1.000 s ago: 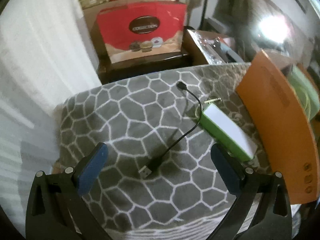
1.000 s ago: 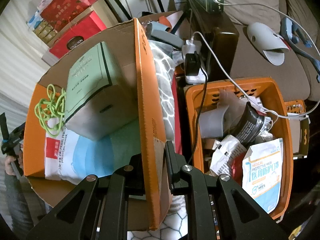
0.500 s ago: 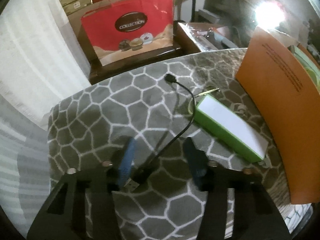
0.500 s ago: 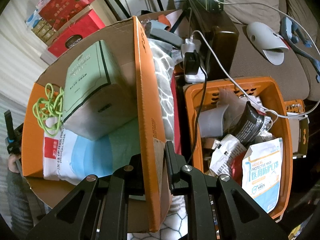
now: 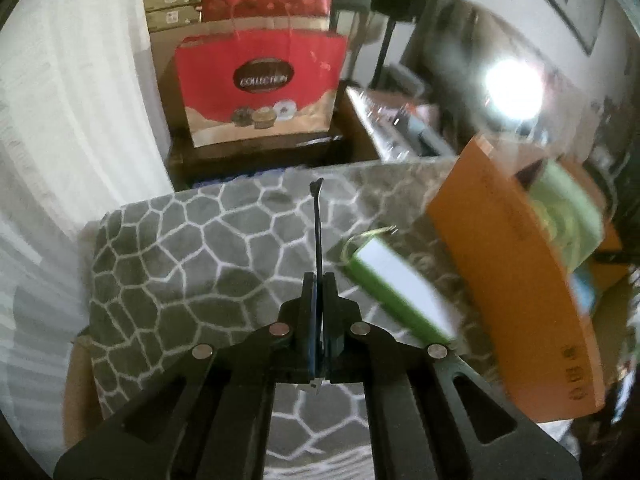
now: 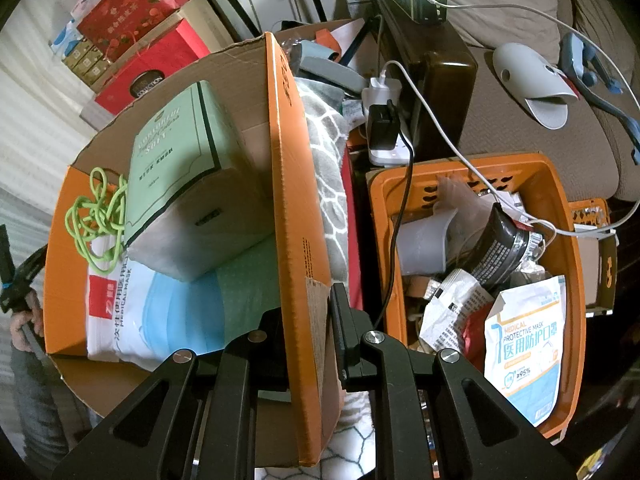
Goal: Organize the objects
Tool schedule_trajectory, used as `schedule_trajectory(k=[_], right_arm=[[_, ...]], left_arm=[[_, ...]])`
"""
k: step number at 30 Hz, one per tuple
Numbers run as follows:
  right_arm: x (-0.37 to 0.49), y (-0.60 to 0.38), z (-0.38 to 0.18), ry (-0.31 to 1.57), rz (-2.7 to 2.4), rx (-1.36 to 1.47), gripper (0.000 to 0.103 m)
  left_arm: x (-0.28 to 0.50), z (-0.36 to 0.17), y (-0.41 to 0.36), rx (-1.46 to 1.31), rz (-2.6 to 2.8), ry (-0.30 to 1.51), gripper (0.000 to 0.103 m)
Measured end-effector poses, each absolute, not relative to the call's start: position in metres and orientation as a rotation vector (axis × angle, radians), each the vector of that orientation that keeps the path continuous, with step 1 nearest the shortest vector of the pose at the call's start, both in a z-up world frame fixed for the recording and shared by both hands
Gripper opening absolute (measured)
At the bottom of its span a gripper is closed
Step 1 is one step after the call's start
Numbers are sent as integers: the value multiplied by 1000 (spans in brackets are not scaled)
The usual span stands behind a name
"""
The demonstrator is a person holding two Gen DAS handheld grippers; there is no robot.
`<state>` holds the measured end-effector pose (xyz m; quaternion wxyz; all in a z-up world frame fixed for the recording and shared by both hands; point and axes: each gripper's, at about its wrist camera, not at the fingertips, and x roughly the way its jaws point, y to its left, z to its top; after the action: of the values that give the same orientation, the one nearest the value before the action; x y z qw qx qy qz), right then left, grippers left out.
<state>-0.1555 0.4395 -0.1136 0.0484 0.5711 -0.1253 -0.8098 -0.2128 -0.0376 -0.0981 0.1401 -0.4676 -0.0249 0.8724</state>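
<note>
Orange box (image 6: 292, 184) already holds tissues and masks, right tongs (image 6: 308, 312) clamped on its wall, while left tongs (image 5: 319, 280), just closed, pinch the black cable (image 5: 317, 220); green-edged pack (image 5: 396, 280) waits on the blanket (image 5: 180, 248).

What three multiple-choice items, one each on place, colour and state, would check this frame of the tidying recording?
1. Where does the coiled lime-green cord lie?
A. Inside the orange cardboard box
B. In the orange plastic basket
C. On the grey honeycomb-patterned blanket

2. What colour are the sides of the white-topped slim box on the blanket?
A. Red
B. Green
C. Blue

3. What do the left tongs hold?
A. Nothing, open
B. The box wall
C. The thin black USB cable

Answers: 1 A, it lies beside the mint-green carton within the box walls; 2 B, green edges show; 3 C, the cable rises from between the shut pads.
</note>
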Motion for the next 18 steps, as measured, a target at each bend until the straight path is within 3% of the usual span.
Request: schedule_trajectory(k=[7,18], right_arm=[[-156,440,-114,-385,-2467,1742,14],[-156,440,-113,-392,-2466,1739,14]], left_arm=[[-192,-45,-24,-1197,2500,-163,2],[-165,12,51,-1052,2397,-149,2]])
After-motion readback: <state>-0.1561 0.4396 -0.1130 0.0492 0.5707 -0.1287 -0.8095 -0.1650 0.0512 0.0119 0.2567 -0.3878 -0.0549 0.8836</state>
